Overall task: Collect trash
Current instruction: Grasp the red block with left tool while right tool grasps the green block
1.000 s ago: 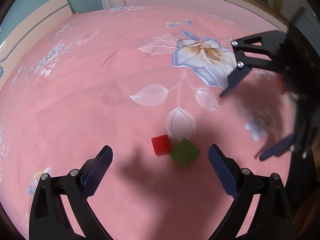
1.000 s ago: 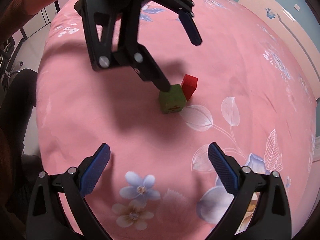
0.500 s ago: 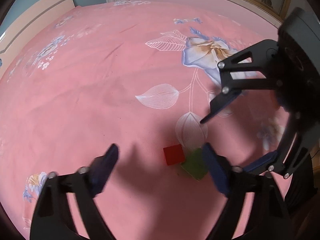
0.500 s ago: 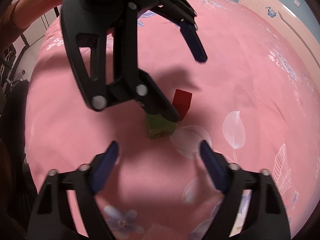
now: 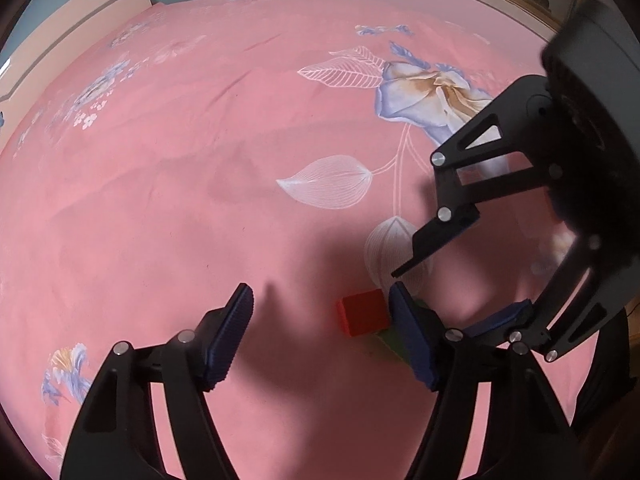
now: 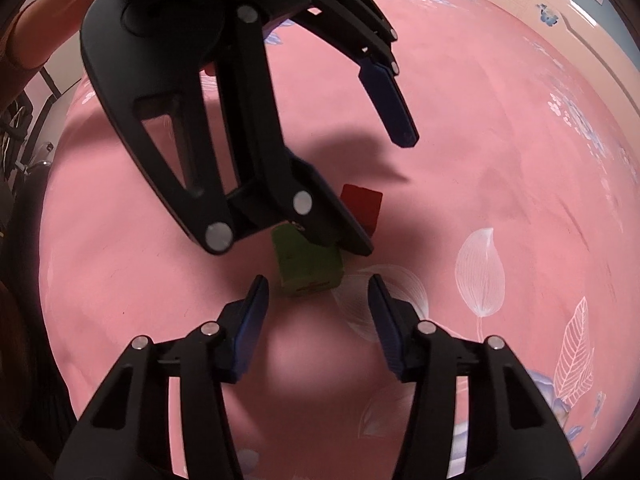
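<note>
On the pink floral bedsheet point(image 5: 168, 208) a red cube point(image 5: 363, 312) sits touching a green cube point(image 6: 308, 266). The left gripper point(image 5: 322, 322) is spread wide around the red cube; the right gripper point(image 6: 318, 306) — also spread — sits just beside the green cube.

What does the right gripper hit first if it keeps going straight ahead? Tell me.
Most likely the green block, just ahead of the open right gripper. The left gripper's finger overhangs the block's far side; depth there is unclear.

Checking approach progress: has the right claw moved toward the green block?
Yes. The right claw has closed in on the green block, sitting farther from the blue-and-white flower print.
</note>
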A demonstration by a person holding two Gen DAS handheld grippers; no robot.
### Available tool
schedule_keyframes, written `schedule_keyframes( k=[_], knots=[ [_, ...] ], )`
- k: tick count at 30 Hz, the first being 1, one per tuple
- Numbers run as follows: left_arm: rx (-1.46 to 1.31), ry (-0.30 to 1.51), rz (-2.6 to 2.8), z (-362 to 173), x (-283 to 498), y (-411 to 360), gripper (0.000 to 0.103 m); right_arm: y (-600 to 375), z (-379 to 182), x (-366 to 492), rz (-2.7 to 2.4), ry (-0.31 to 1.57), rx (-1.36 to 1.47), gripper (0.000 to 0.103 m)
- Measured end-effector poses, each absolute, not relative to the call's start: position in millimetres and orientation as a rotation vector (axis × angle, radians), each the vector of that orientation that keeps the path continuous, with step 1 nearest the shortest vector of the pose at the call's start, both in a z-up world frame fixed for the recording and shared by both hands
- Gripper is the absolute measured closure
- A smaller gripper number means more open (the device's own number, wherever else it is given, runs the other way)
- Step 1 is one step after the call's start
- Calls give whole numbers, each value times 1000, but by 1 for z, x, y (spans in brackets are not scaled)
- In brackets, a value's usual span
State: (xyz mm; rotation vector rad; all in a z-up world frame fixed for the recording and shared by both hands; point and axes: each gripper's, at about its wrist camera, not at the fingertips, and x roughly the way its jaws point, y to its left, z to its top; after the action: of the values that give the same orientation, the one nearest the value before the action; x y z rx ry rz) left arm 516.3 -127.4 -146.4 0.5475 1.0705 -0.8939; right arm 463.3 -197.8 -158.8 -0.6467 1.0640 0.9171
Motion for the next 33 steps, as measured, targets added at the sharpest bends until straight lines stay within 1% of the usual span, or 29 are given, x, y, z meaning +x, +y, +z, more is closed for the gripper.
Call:
schedule_keyframes(
  k=[5, 6, 8, 11, 13, 17, 20, 22, 24, 33],
  knots=[
    [531, 1084, -898, -153, 518, -126, 37, -191, -162, 467, 914, 1071, -661, 57],
    [532, 1086, -898, -154, 518, -126, 40, -189, -163, 470, 918, 1074, -659, 59],
    [527, 1091, -896, -157, 519, -126, 41, -187, -164, 470, 927, 1072, -663, 60],
    [524, 1097, -898, -158, 519, -126, 45, -186, -165, 469, 941, 1076, -658, 65],
    [520, 1103, -905, -159, 519, -127, 52, -186, -164, 468, 947, 1076, -660, 69],
    [517, 1108, -915, -159, 517, -127, 60, -185, -165, 469, 945, 1076, -663, 69],
    [524, 1108, -918, -160, 515, -126, 68, -184, -166, 473, 945, 1076, -659, 69],
    [529, 1115, -913, -162, 515, -126, 75, -184, -166, 476, 946, 1076, -657, 69],
    [535, 1124, -909, -165, 516, -124, 80, -186, -165, 475, 946, 1075, -649, 70],
    [569, 1120, -909, -168, 512, -123, 80, -190, -166, 465, 941, 1075, -662, 70]
  ],
)
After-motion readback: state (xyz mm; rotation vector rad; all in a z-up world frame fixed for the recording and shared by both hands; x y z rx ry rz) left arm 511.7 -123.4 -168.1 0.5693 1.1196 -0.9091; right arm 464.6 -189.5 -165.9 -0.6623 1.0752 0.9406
